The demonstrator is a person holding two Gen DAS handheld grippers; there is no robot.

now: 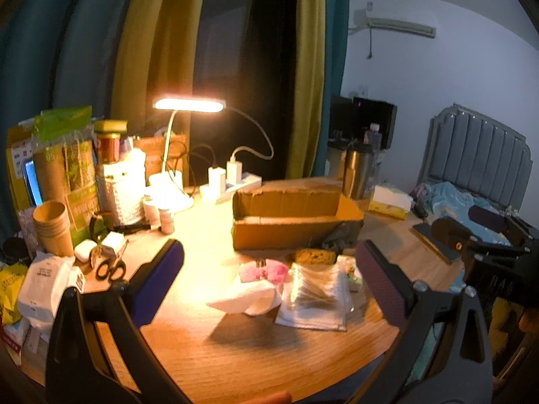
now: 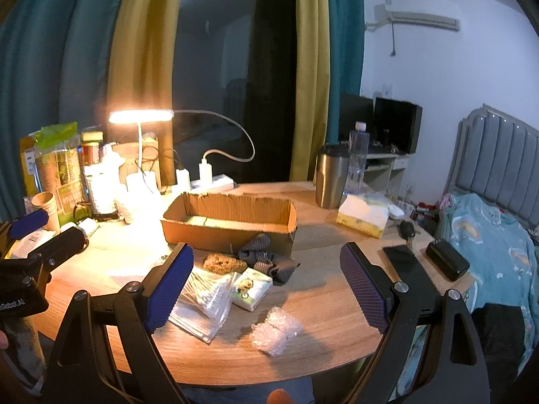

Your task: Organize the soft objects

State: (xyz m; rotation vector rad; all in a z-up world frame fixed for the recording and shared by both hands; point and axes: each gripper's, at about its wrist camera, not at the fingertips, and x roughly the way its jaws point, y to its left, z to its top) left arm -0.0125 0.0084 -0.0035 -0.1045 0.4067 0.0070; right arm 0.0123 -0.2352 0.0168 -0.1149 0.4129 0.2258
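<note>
An open cardboard box lies on the wooden table. In front of it sit a brown sponge, grey socks, a pink fluffy item, a white tissue, a bag of cotton swabs, a small green-white pack and crumpled bubble wrap. My left gripper hangs open above the tissue and swabs. My right gripper is open over the pack and bubble wrap, holding nothing.
A lit desk lamp, paper cups, scissors, chargers and packets crowd the table's left. A steel tumbler, tissue box, phone and black case stand right. A bed lies beyond.
</note>
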